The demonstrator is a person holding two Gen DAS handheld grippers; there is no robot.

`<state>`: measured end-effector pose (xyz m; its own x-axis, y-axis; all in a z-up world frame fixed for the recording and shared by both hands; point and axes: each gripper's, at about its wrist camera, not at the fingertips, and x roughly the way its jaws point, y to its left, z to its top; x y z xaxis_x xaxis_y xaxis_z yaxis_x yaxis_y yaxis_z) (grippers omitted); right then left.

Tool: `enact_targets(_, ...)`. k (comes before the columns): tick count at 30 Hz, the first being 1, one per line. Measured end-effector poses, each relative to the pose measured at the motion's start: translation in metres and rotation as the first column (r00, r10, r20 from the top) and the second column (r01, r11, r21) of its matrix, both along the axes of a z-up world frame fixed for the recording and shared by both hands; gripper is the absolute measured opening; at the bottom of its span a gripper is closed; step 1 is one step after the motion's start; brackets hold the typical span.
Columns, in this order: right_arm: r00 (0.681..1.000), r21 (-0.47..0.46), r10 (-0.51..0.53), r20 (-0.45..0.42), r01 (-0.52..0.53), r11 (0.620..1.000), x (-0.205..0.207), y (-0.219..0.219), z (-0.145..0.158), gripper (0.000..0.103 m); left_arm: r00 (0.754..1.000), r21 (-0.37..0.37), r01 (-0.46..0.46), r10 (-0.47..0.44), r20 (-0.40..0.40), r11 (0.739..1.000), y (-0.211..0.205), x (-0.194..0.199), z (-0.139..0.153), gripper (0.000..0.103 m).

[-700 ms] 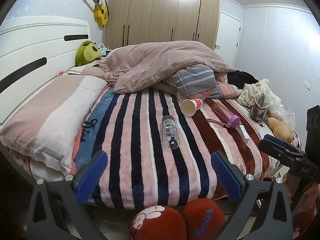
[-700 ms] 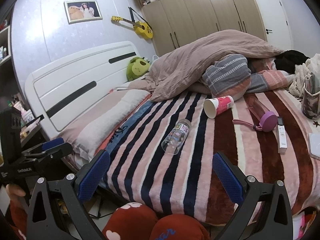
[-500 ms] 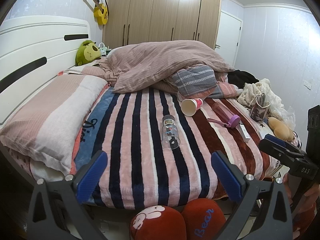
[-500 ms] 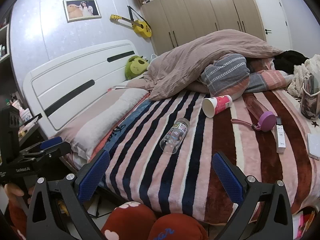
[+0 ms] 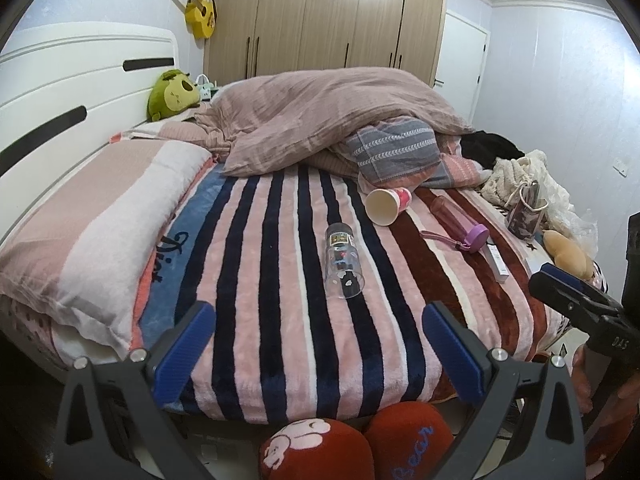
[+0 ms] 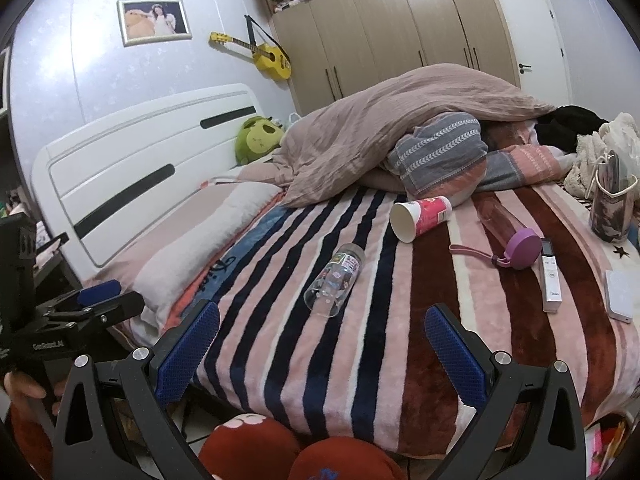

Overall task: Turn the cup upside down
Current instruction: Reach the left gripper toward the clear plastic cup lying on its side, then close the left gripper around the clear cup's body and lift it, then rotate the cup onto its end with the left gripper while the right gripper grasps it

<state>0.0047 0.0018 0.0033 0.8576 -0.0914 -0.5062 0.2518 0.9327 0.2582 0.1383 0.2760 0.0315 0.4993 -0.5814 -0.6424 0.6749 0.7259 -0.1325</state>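
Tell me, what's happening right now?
Both grippers open, empty, short of the bed. Pink-and-white paper cup on its side on the striped blanket. Clear glass jar lies nearer.

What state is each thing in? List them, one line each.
paper cup: on its side, mouth open toward the camera.
clear glass: on its side, empty.
pink bottle: lying flat, purple cap on.
left gripper: open, holding nothing.
right gripper: open, holding nothing.
wardrobe: lower doors shut, one top cabinet open.

Paper cup (image 5: 387, 207) lies sideways on the striped blanket (image 5: 280, 280), beyond the gaping left hand-held gripper (image 5: 318, 344)
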Motion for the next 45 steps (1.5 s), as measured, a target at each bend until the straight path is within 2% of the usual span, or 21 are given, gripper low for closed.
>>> enact_targets(4, 1.0, 0.021, -0.022, -0.02, 0.023, 1.0, 0.012, -0.018, -0.01, 0.103, 1.0, 0.027, 0.005, -0.005, -0.022, 1.0, -0.025, 0.021, -0.012, 0.103)
enact_targets(8, 0.996, 0.0, -0.059, -0.061, 0.059, 0.998, 0.033, -0.041, -0.029, 0.103, 0.998, 0.059, 0.024, -0.021, -0.058, 0.998, -0.061, 0.046, -0.033, 0.103)
enact_targets(12, 0.994, 0.041, -0.069, -0.081, 0.073, 0.997, 0.055, -0.068, -0.056, 0.103, 0.989, 0.083, 0.07, -0.058, -0.14, 0.994, -0.107, 0.081, -0.068, 0.103)
enact_targets(16, 0.993, 0.055, -0.067, -0.1, 0.073, 0.996, 0.081, -0.092, -0.083, 0.103, 0.98, 0.131, 0.117, -0.093, -0.176, 0.984, -0.156, 0.106, -0.105, 0.102)
enact_targets(21, 0.989, 0.073, -0.045, -0.139, 0.056, 0.996, 0.11, -0.114, -0.113, 0.103, 0.963, 0.14, 0.15, -0.112, -0.245, 0.979, -0.204, 0.137, -0.152, 0.101)
enact_targets(23, 0.989, 0.084, -0.035, -0.147, 0.047, 0.995, 0.119, -0.119, -0.123, 0.103, 0.962, 0.154, 0.156, -0.115, -0.25, 0.976, -0.216, 0.142, -0.164, 0.091)
enact_targets(24, 0.988, 0.092, -0.032, -0.152, 0.047, 0.995, 0.122, -0.12, -0.127, 0.103, 0.961, 0.163, 0.16, -0.116, -0.25, 0.974, -0.222, 0.144, -0.169, 0.08)
enact_targets(25, 0.988, 0.101, -0.032, -0.153, 0.047, 0.994, 0.123, -0.121, -0.132, 0.103, 0.962, 0.174, 0.157, -0.111, -0.251, 0.972, -0.227, 0.146, -0.174, 0.061)
enact_targets(31, 0.989, 0.195, 0.018, -0.144, 0.011, 0.981, 0.127, -0.121, -0.142, 0.103, 0.954, 0.108, 0.163, -0.129, -0.269, 0.981, -0.204, 0.14, -0.18, 0.058)
enact_targets(35, 0.987, 0.3, 0.107, -0.119, -0.067, 0.952, 0.136, -0.116, -0.14, 0.097, 0.947, 0.083, 0.185, -0.155, -0.282, 0.979, -0.172, 0.123, -0.18, 0.057)
enact_targets(40, 0.962, 0.462, 0.258, -0.092, -0.188, 0.867, 0.17, -0.099, -0.144, 0.096, 0.935, 0.031, 0.185, -0.166, -0.314, 0.982, -0.137, 0.101, -0.179, 0.057)
enact_targets(41, 0.954, 0.5, 0.282, -0.102, -0.196, 0.844, 0.181, -0.095, -0.148, 0.095, 0.932, 0.018, 0.185, -0.17, -0.32, 0.983, -0.131, 0.098, -0.18, 0.057)
enact_targets(43, 0.939, 0.54, 0.317, -0.132, -0.2, 0.817, 0.202, -0.086, -0.157, 0.086, 0.929, -0.002, 0.187, -0.177, -0.324, 0.982, -0.125, 0.093, -0.18, 0.057)
enact_targets(45, 0.914, 0.583, 0.366, -0.176, -0.203, 0.787, 0.227, -0.076, -0.17, 0.085, 0.925, -0.021, 0.185, -0.181, -0.333, 0.983, -0.12, 0.092, -0.181, 0.057)
